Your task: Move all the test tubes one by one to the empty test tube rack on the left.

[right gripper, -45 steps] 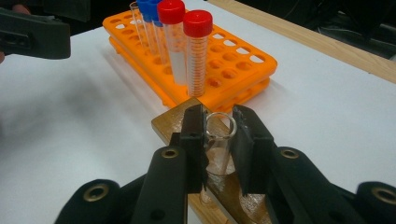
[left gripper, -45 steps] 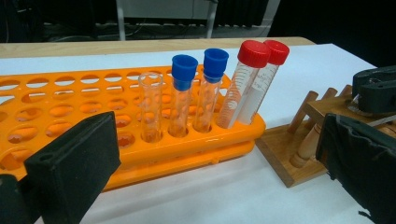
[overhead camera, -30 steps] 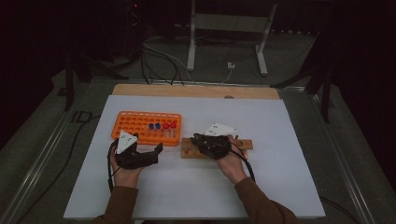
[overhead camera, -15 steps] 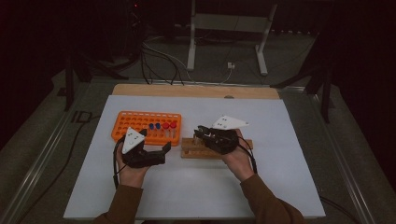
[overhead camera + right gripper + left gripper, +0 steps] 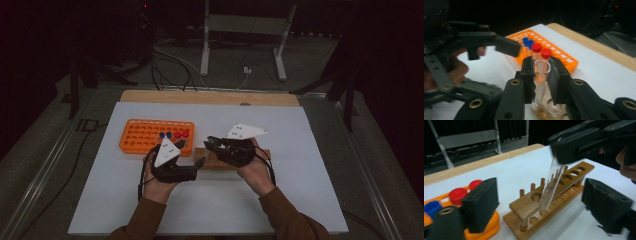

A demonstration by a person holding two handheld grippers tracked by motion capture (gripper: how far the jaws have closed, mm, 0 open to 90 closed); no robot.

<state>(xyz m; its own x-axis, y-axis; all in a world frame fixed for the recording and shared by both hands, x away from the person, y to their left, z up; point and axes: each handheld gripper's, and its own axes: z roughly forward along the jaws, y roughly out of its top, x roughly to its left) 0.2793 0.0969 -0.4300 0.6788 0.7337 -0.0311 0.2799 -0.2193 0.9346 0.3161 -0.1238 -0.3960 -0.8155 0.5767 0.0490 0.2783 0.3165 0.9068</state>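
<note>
Right gripper (image 5: 541,70) clamps a clear, uncapped glass tube (image 5: 539,85) tilted into the wooden rack (image 5: 549,202); left gripper (image 5: 544,205) gapes empty nearby; white table (image 5: 310,150), dark room, orange tray (image 5: 145,136) with capped tubes.

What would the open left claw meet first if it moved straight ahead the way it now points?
Probably the clear glass test tube held by the right claw, standing tilted in the wooden test-tube rack straight ahead of the left claw; depth is uncertain.
</note>
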